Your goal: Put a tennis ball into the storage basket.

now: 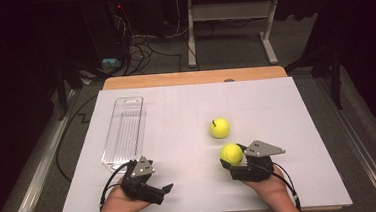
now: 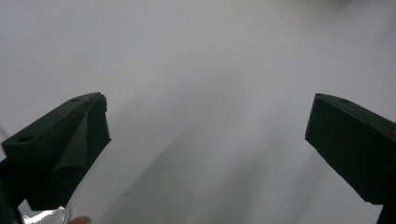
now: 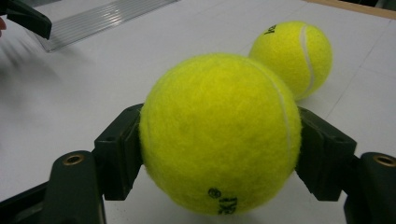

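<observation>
right hand-held gripper point(image 3: 219, 154) grips one of two tennis balls point(image 3: 219, 133).

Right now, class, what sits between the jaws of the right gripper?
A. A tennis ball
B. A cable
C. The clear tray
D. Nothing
A: in the right gripper view, the right gripper has its jaws pressed against both sides of a tennis ball, while the second ball lies free behind it.

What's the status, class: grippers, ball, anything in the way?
Right gripper shut on near tennis ball. Left gripper open, empty. Second tennis ball just beyond; clear tray far left.
</observation>
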`<action>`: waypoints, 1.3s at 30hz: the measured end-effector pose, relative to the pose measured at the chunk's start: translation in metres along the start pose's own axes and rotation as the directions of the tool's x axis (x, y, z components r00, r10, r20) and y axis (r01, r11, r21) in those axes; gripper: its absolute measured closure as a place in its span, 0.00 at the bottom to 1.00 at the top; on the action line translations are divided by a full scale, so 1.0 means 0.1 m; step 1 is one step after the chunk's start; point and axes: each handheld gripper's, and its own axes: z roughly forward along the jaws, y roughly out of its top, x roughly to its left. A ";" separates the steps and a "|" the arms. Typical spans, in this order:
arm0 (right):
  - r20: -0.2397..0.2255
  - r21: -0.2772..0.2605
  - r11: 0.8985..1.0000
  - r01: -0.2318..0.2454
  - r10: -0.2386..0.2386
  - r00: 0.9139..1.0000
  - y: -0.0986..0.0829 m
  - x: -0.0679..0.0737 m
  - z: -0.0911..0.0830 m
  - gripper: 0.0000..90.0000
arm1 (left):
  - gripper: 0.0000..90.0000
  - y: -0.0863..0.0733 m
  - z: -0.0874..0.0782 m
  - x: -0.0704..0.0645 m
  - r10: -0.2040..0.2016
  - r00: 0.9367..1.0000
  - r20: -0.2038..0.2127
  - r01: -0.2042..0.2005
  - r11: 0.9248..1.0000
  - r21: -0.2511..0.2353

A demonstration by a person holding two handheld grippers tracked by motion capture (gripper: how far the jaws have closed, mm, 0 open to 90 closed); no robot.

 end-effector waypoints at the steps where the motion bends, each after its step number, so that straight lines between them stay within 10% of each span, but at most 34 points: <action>1: 0.000 -0.001 1.000 0.001 -0.001 1.000 0.00 0.00 0.00 0.30 | 0.01 0.02 0.00 0.00 0.000 1.000 -0.001 0.000 1.000 0.015; 19: -0.004 0.011 1.000 0.014 -0.014 1.000 0.01 0.00 0.00 0.30 | 0.01 0.14 0.03 -0.08 0.006 1.000 0.003 -0.006 0.986 0.168; 39: -0.013 -0.001 1.000 0.021 -0.021 1.000 -0.01 0.03 -0.06 0.30 | 0.01 0.31 0.03 -0.05 -0.012 0.999 0.038 -0.003 0.930 0.368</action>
